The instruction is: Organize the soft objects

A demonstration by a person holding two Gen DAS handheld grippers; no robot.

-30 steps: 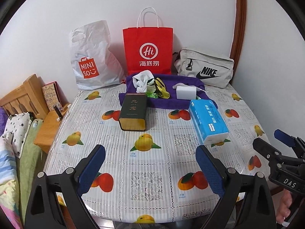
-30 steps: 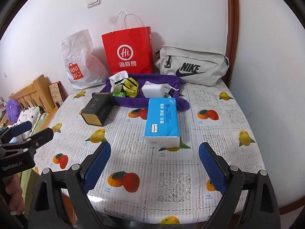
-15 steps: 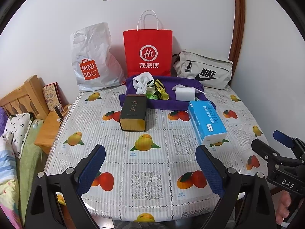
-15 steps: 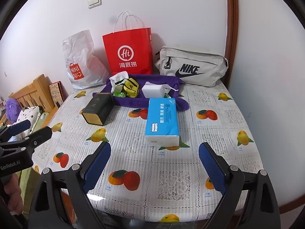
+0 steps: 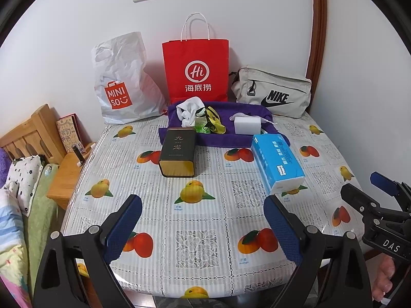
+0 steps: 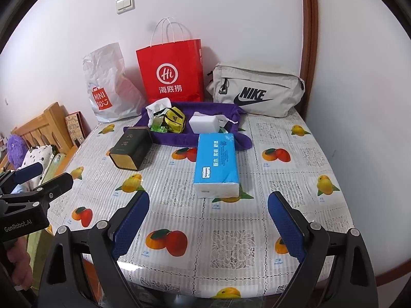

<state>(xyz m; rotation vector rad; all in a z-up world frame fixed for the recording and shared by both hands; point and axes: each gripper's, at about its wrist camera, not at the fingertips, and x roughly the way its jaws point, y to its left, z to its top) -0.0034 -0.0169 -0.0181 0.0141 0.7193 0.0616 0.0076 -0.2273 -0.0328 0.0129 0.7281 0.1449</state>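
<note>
A purple towel (image 5: 226, 138) (image 6: 179, 136) lies at the table's far side. On it are a white cloth (image 5: 188, 110) (image 6: 156, 106), a yellow pouch (image 5: 214, 123) (image 6: 174, 119) and a white block (image 5: 246, 125) (image 6: 203, 124). A blue tissue pack (image 5: 277, 161) (image 6: 215, 164) and a dark tin (image 5: 177, 151) (image 6: 131, 148) lie in front of it. My left gripper (image 5: 203, 228) is open and empty over the near table edge. My right gripper (image 6: 208, 228) is open and empty, also near the front edge.
A white Miniso bag (image 5: 120, 82), a red paper bag (image 5: 196, 71) and a grey Nike bag (image 5: 272, 92) stand along the back wall. The table (image 5: 205, 205) has a fruit-print cover. A bed and wooden nightstand (image 5: 66, 174) are to the left.
Both grippers have drawn back slightly from the table, so the objects look a little farther away. Nothing on the table has moved.
</note>
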